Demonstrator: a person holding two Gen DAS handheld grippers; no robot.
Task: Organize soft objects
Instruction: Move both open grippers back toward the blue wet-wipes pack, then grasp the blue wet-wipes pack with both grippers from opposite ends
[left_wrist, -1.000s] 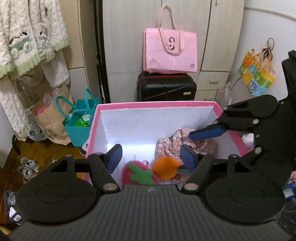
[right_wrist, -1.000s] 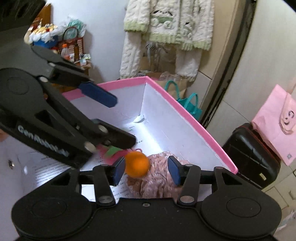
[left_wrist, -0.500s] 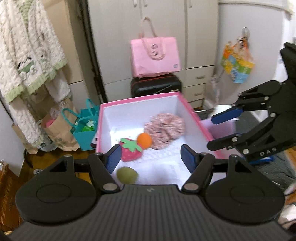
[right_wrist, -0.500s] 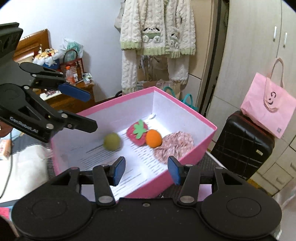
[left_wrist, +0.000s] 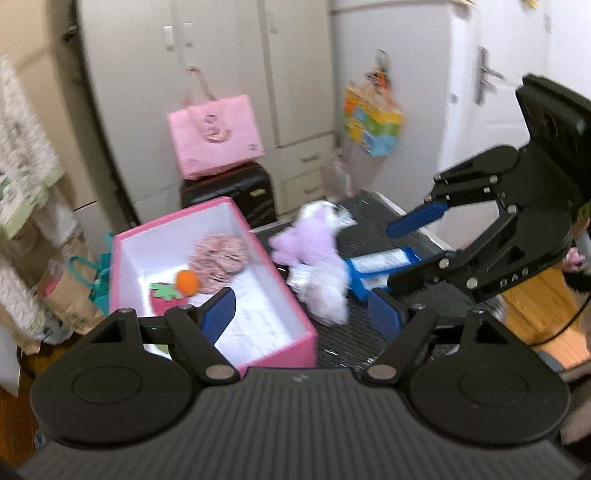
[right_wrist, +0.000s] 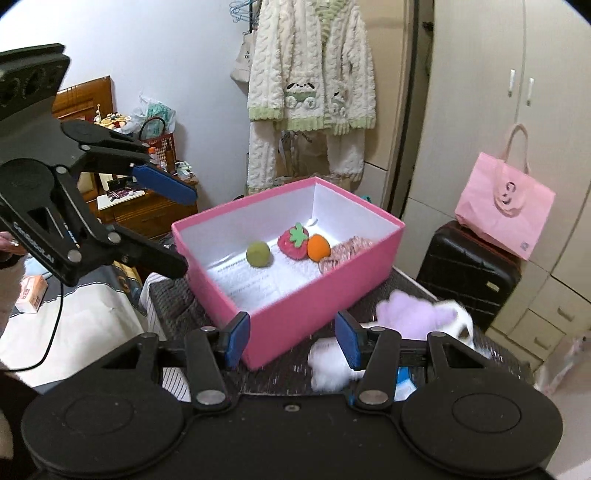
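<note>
At left of centre in the right wrist view, our pink box (right_wrist: 317, 295) holds the green ball (right_wrist: 258, 253), strawberry plush (right_wrist: 293, 242), orange ball (right_wrist: 318, 247) and floral cloth (right_wrist: 347, 249). The purple-and-white plush (right_wrist: 417, 317) lies lower right, outside. Both grippers, left (left_wrist: 301, 314) and right (right_wrist: 291, 338), gape empty; we should lower one over its body. Half a second ago they hung nearer the box.

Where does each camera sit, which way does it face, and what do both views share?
Left wrist: on the left gripper, facing the wardrobe; the open right gripper shows at right.
Right wrist: on the right gripper, facing the hanging sweater; the open left gripper shows at left.
Shared: pink box, purple plush, pink bag.
</note>
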